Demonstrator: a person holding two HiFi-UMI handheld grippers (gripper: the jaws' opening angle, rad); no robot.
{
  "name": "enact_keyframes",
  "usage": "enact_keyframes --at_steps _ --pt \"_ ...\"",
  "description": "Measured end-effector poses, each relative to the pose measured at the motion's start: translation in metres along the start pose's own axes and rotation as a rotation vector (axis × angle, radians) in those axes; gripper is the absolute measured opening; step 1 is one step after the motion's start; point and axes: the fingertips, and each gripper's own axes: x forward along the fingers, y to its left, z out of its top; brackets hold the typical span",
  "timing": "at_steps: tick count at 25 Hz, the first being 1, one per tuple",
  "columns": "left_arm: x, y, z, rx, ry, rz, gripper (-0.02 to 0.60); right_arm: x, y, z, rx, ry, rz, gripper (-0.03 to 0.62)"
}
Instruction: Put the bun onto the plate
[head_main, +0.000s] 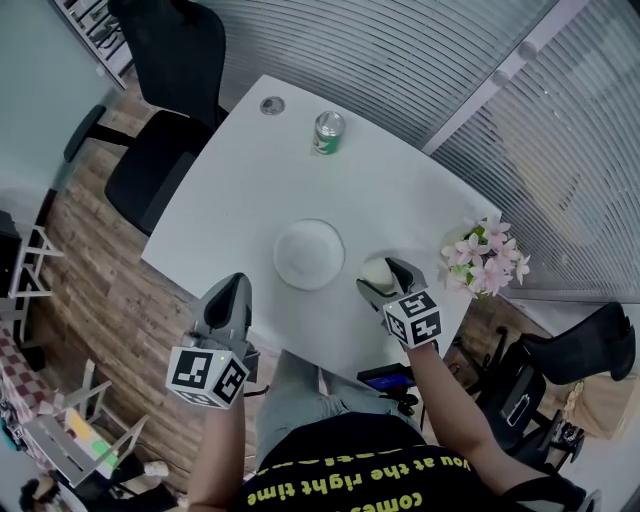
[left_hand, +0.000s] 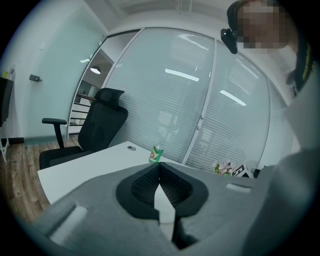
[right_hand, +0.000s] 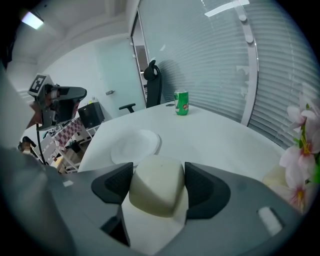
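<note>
On the white table (head_main: 400, 190), the plate (head_main: 309, 254) sits near the middle. At the table's near edge, left of the plate, the left gripper (left_hand: 160, 171) has its jaws pressed together with nothing between them. Just right of the plate, the right gripper (head_main: 380, 275) clamps the bun (right_hand: 157, 187). Its dark pads (right_hand: 114, 184) press both sides of the bun, which fills the gap between them.

Smooth matt white table (head_main: 400, 195) — glossy metal can (head_main: 328, 132), wood-plank floor (head_main: 100, 290), pale matt bun (head_main: 377, 270).
</note>
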Motion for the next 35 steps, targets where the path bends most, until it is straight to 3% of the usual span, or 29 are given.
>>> enact_keyframes --at_steps 18,35 --pt "-0.01 -0.009 0.009 -0.01 -0.042 -0.003 0.002 -0.024 -0.005 0.051 -0.013 -0.097 -0.02 0.328" --pt "-0.041 0.003 0.008 -0.026 -0.079 0.067 0.002 -0.003 0.039 0.082 -0.105 -0.108 0.087 0.327"
